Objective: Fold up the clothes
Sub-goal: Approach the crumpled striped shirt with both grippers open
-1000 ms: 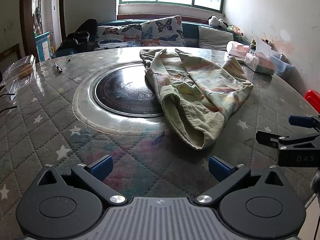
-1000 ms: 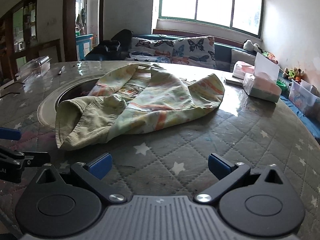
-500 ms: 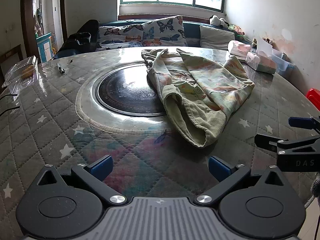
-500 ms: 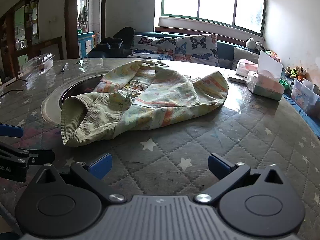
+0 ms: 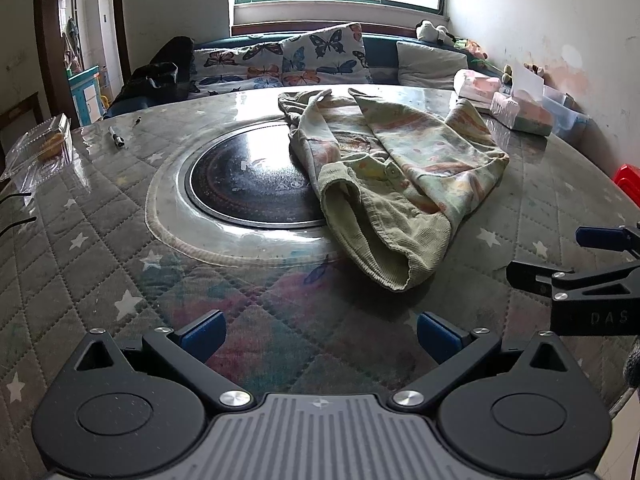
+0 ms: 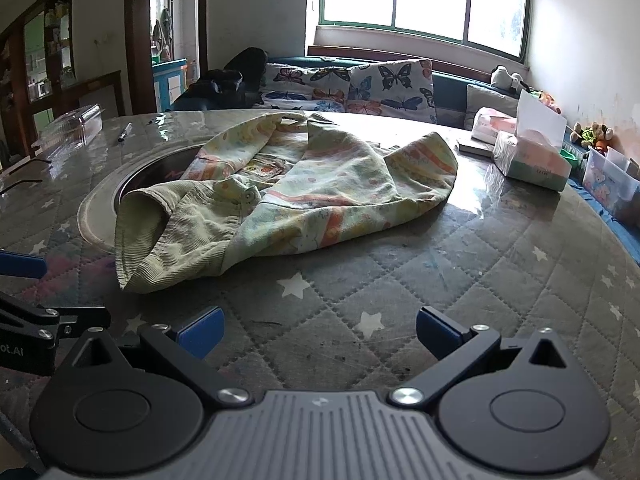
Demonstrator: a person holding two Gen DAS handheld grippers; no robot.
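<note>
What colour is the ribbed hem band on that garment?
Plain pale green ribbed hem band, best in the right wrist view.

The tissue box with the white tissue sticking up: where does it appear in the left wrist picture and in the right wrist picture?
Left wrist view: tissue box at the upper right, beyond the garment, near the table's far right edge.
Right wrist view: tissue box at the right, level with the garment.
Shared landmark: the butterfly cushion under the window.
</note>
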